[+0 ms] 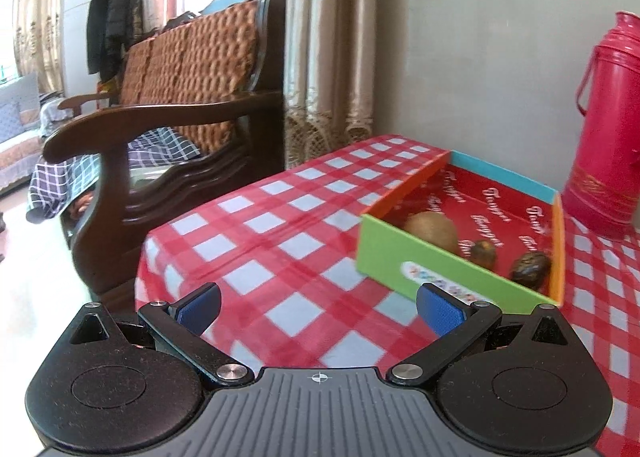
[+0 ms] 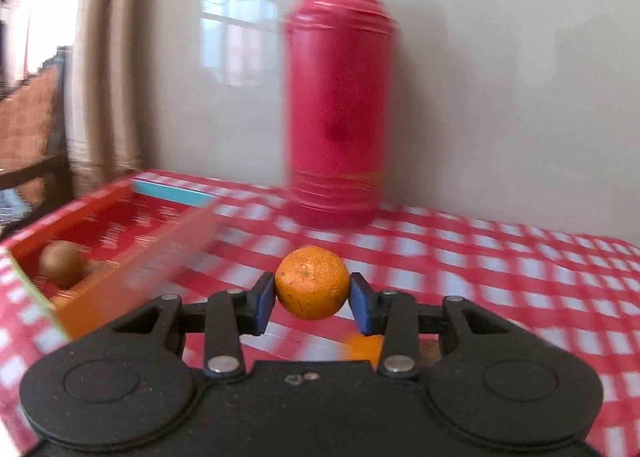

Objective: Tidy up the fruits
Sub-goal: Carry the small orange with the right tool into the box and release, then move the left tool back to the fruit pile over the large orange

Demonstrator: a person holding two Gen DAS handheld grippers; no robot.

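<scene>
Right gripper (image 2: 313, 301): closed on an orange (image 2: 312, 281); both blue pads press its sides and the fruit is clear of the cloth.
Left gripper (image 1: 318, 307): jaws spread wide, nothing between the blue pads (image 1: 438, 309); it hangs above the near part of the table.
Orange: round, dimpled skin, centred in the right wrist view, in front of the flask and to the right of the box.
Second orange patch (image 2: 362, 349): seen below the right gripper's finger linkage; too blurred to identify.
Box (image 1: 440, 269): shallow open cardboard tray on the table; green near wall, orange side walls, blue far wall, red printed floor. In the left wrist view it lies just beyond the right-hand pad.
Box contents: a brown kiwi (image 1: 432, 231) near the green wall, and to its right two small dark brown fruits (image 1: 530, 265), type not discernible.
Tablecloth (image 1: 280, 225): red and white check, covering the whole table.
Flask (image 2: 338, 97): tall red vacuum flask, upright, at the far edge of the table against the wall, to the right of the box and apart from it.
Wooden armchair (image 1: 168, 129): dark frame with woven back pad, left of the table.
Curtain (image 1: 328, 57): beige, hanging at the far left corner of the table.
</scene>
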